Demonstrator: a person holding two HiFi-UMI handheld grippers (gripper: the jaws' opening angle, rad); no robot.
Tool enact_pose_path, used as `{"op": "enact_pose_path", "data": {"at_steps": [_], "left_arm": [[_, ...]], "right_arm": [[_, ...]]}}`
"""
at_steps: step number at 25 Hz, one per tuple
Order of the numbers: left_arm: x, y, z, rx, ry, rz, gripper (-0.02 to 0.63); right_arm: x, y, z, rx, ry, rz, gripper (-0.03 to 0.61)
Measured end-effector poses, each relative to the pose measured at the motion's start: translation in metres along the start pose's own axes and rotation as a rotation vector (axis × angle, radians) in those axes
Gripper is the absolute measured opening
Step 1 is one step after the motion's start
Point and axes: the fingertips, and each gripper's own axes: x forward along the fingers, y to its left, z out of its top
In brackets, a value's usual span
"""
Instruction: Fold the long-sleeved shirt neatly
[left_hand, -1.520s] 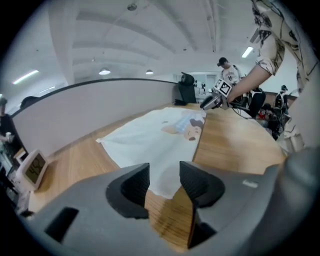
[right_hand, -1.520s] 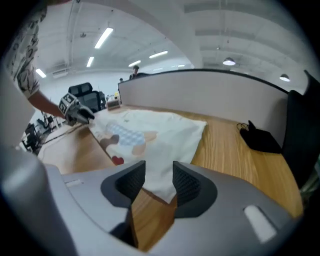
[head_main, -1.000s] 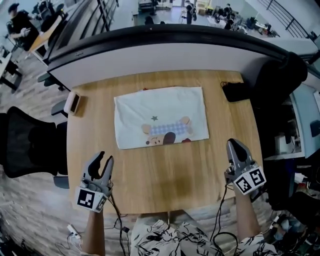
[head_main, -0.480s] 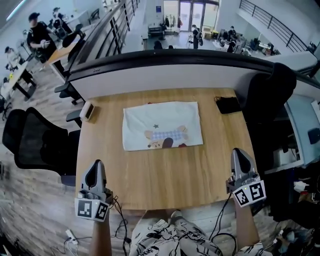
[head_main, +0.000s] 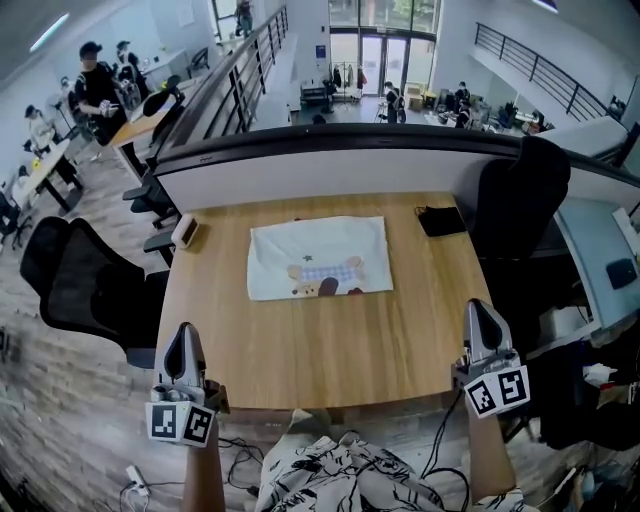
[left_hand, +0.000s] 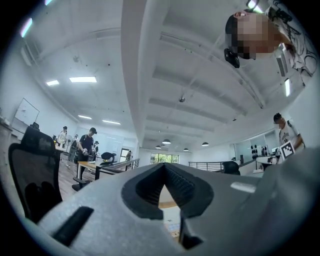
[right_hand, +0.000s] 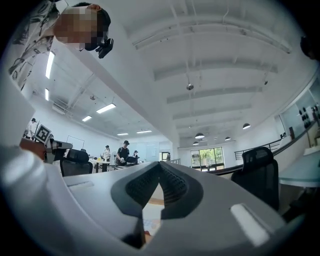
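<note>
The shirt (head_main: 318, 258) lies folded into a flat white rectangle with a cartoon print, on the far middle of the wooden table (head_main: 400, 330). My left gripper (head_main: 185, 332) hovers at the table's near left corner, jaws shut and empty, well short of the shirt. At the near right edge my right gripper (head_main: 478, 306) is likewise shut with nothing in it. In the left gripper view the left gripper (left_hand: 164, 165) has its pads closed together and points out over the room. In the right gripper view the right gripper (right_hand: 159, 164) looks the same.
A black flat object (head_main: 440, 220) lies at the table's far right corner, and a small white device (head_main: 185, 232) at the far left corner. Black office chairs stand at the left (head_main: 80, 290) and right (head_main: 515, 200). A curved railing wall (head_main: 330, 160) runs behind the table.
Both grippers have lifted and drawn back to the table's near edge. The left jaws, open a second ago, are now closed. The shirt has not moved.
</note>
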Motion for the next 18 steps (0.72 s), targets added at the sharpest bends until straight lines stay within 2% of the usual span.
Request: {"op": "enact_pose_path", "data": {"at_steps": [4, 10, 14, 18], "left_arm": [[-0.026, -0.011, 0.005, 0.046, -0.013, 0.011, -0.005], [-0.052, -0.026, 0.008, 0.1, 0.016, 0.013, -0.006], [-0.066, -0.028, 0.008, 0.133, 0.047, 0.06, -0.006], [-0.08, -0.03, 0.014, 0.167, 0.035, 0.079, -0.006]], "right_arm": [[-0.025, 0.005, 0.01, -0.006, -0.029, 0.004, 0.009], [-0.049, 0.018, 0.008, 0.001, -0.003, -0.002, 0.006], [-0.058, 0.029, 0.013, 0.008, -0.018, 0.003, 0.005], [-0.065, 0.037, 0.019, 0.039, -0.034, -0.007, 0.003]]}}
